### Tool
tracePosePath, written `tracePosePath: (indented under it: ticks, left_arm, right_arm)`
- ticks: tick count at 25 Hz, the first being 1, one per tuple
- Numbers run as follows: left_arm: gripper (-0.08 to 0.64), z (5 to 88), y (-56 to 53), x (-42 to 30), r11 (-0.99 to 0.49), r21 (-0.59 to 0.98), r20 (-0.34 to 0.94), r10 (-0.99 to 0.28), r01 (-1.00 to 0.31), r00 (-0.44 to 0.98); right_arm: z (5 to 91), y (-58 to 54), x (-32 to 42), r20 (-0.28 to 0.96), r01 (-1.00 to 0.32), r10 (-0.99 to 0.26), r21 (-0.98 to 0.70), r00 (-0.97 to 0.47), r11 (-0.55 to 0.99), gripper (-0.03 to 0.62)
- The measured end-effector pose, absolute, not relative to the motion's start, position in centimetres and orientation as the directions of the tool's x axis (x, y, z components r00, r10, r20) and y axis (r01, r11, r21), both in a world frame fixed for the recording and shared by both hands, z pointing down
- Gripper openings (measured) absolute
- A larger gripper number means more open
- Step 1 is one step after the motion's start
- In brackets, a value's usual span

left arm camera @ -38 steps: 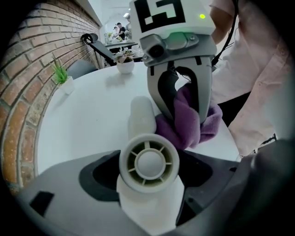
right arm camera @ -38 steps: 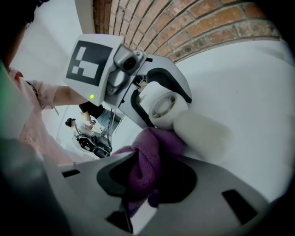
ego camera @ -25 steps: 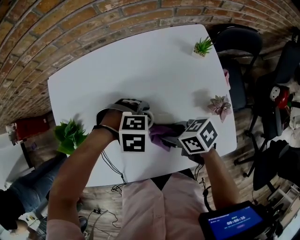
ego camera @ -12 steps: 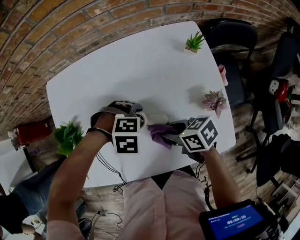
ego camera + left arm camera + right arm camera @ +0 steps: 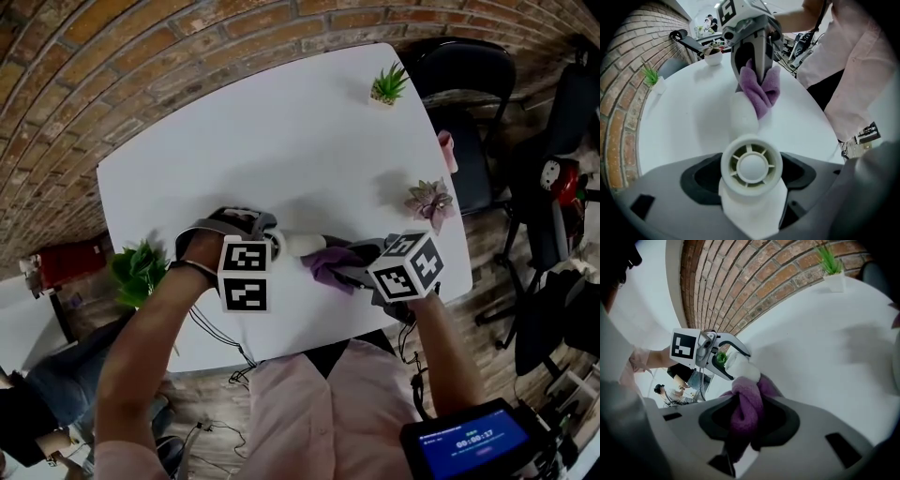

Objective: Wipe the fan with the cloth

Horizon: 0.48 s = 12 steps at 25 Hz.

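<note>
While the fan [image 5: 750,167] is gripped by its round, vaned head between the widely spread jaws of the left gripper [image 5: 265,232], its white stem is pointed to the right, toward the purple cloth [image 5: 746,412]. The cloth is bunched and clenched in the jaws of the right gripper [image 5: 349,272], and its free fold is laid against the stem's end. The fan is kept over the near part of the white table [image 5: 281,131], between the two grippers. Whether it rests on the top cannot be told.

Risks, as judged:
- The fan is held at one end only, so a hard push of the cloth at the other end could lever the head round in the pads.
- The cloth could be dragged out of its grip if it is caught on the stem.
- The head, covered by the jaws, may be left unwiped unless the fan is regripped.

Views compared:
- The vanes and the hold on the head are shown only in the left gripper view. In the head view they are hidden under the gripper's own body.
- The cloth's seat inside its jaws is given only by the right gripper view.
- The whole table, with both grippers close to its near edge, is laid out only in the head view.
</note>
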State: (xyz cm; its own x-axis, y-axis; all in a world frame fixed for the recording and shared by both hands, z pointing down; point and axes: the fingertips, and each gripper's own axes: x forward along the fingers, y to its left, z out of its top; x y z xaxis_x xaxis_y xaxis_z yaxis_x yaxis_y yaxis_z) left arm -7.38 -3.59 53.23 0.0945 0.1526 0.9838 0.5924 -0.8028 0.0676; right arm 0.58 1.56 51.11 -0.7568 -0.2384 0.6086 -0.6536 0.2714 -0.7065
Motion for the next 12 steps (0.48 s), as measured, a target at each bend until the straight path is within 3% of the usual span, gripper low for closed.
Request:
tracePosePath:
  ticks: [12]
  left_arm:
    - [0.376,53.4,-3.0,-9.2,-0.792,0.066,0.989,0.131,0.607,0.062]
  right_arm:
    - [51.2,1.7,1.3,0.615,-0.662,-0.246,-0.697,-0.749,0.274,0.112]
